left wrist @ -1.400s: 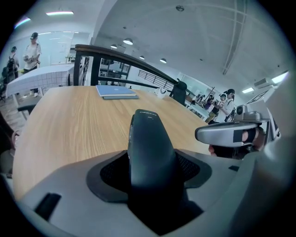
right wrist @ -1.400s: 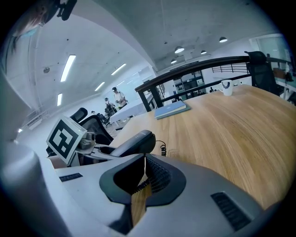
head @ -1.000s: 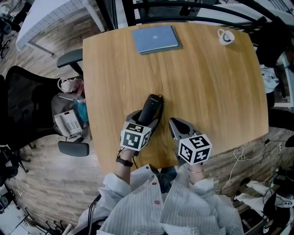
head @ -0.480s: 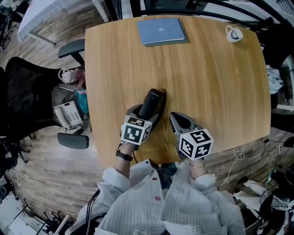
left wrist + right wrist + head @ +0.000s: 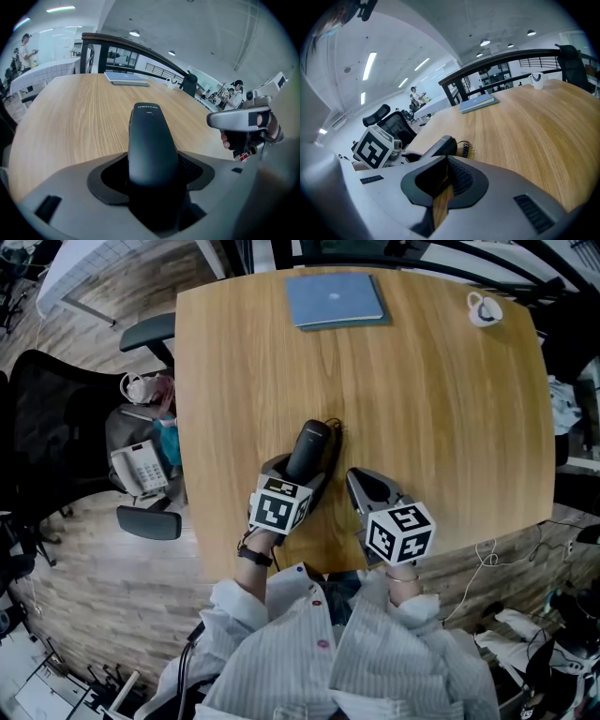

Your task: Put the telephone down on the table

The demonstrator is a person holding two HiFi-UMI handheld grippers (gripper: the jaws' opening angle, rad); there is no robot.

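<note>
A black telephone handset is clamped in my left gripper, over the near part of the wooden table. In the left gripper view the handset sticks out forward between the jaws, its far end low over the wood. I cannot tell whether it touches the table. Its coiled cord shows at the tip in the right gripper view. My right gripper is just to the right of the handset, shut with nothing in it; only a thin slit shows between its jaws.
A blue notebook lies at the table's far edge and a white mug sits at the far right corner. Left of the table, a white telephone base sits on the seat of a black office chair.
The head view has shifted slightly. Both grippers and the handset stay nearly where they were on the table.
</note>
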